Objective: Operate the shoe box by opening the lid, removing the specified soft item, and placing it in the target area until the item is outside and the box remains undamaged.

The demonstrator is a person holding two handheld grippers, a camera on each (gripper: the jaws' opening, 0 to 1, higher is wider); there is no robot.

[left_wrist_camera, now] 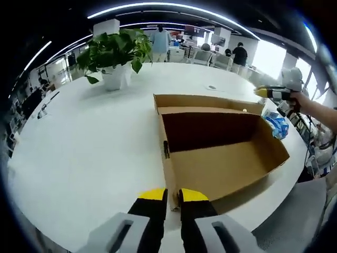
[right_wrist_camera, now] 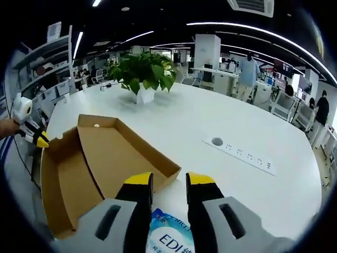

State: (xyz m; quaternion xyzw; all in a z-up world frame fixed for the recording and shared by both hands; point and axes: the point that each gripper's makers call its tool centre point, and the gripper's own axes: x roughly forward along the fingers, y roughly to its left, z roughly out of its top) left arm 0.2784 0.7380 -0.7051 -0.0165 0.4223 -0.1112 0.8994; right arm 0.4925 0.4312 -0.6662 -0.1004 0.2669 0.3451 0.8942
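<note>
Brown cardboard shoe box (left_wrist_camera: 221, 153) lying open on the round white table (left_wrist_camera: 95, 142), lid folded back flat, inside bare as far as visible in the left gripper view. Soft blue-and-white plastic-wrapped pack (right_wrist_camera: 171, 237) already out of the box, resting on the table just beside the lid's edge, directly under the right gripper (right_wrist_camera: 169, 182). Same pack seen as a crumpled blue bundle (left_wrist_camera: 277, 125) at the box's far side in the left gripper view.

Left gripper (left_wrist_camera: 172, 196) poised at the box's near corner, yellow-tipped jaws a narrow gap apart, the cardboard edge between them; whether actually pinched, impossible to tell. Right gripper's jaws parted, straddling the pack from above, nothing gripped.

Green potted plant in a white pot (right_wrist_camera: 143, 74) well apart from the box.

Judged nearly finished: lid opened, item outside, box looking undamaged. Left over, at most, confirming the pack's spot as the target area and letting go of the box.
</note>
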